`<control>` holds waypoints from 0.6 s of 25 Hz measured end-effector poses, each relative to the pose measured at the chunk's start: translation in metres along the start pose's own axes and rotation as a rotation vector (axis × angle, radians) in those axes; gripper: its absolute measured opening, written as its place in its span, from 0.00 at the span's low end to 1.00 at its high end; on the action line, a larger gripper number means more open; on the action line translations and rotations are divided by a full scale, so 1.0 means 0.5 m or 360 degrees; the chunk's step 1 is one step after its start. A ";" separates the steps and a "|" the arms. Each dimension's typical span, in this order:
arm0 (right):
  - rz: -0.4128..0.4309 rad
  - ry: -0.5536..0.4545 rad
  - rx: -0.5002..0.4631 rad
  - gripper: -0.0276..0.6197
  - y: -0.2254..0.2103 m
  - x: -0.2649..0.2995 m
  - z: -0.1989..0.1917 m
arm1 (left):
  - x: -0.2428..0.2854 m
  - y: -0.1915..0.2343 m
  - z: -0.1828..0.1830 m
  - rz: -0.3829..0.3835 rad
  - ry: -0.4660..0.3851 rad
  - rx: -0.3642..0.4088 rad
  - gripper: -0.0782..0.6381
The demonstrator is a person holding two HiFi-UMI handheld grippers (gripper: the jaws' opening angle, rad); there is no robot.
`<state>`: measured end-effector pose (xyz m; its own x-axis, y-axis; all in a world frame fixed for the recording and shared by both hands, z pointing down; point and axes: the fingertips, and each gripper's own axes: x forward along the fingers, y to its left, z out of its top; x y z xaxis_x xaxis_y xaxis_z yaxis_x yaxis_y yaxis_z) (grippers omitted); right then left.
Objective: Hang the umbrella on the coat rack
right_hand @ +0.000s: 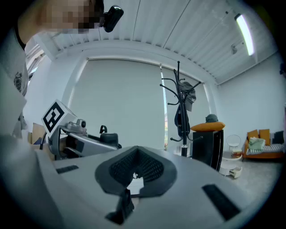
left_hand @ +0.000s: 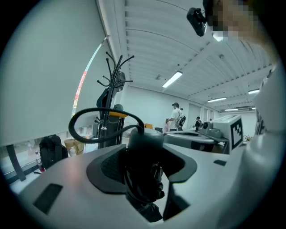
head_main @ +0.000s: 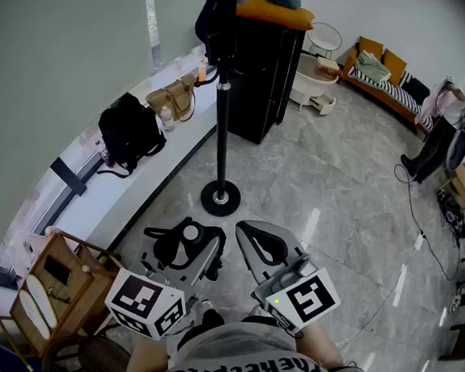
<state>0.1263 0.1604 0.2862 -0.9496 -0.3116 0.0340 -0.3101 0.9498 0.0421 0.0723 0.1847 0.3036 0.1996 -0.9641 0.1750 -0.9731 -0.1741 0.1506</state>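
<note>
On the long window ledge at the left sit a black backpack (head_main: 129, 132) and, further along, a tan handbag (head_main: 172, 99), with a wooden stand (head_main: 53, 288) below them by the person's side. The left gripper (head_main: 185, 249) is clamped around the folded black umbrella (left_hand: 144, 147), its jaws spread wide to take the bundle. The handle end pokes out past the pads and the wrist loop (left_hand: 87, 114) curls off to the left (a thin black cord, hanging free). So the umbrella is held low in front of the person, well apart from the coat rack (head_main: 222, 114), whose pole rises from a round base (head_main: 220, 198) on the grey marble floor (head_main: 327, 187) straight ahead, with dark clothes (head_main: 210, 19) near its top. Next to the left gripper, the right gripper (head_main: 261, 240) has its jaws drawn together with nothing between them. Behind the coat rack stands a black cabinet (head_main: 263, 73) topped by an orange cushion (head_main: 276, 14), and a person (head_main: 457, 116) stands at the far right
</note>
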 end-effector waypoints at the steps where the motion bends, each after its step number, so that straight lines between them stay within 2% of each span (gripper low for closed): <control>1: -0.0002 -0.0001 -0.0001 0.06 0.001 0.000 0.000 | -0.001 0.000 0.000 -0.0005 -0.0002 0.0000 0.43; 15: -0.0108 -0.0015 -0.0004 0.06 0.039 0.038 0.003 | -0.022 0.039 0.001 -0.0129 0.0016 0.0056 0.43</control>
<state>0.1021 0.1731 0.2863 -0.9269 -0.3748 0.0216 -0.3735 0.9265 0.0463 0.0513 0.1915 0.3040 0.2790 -0.9445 0.1736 -0.9571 -0.2588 0.1303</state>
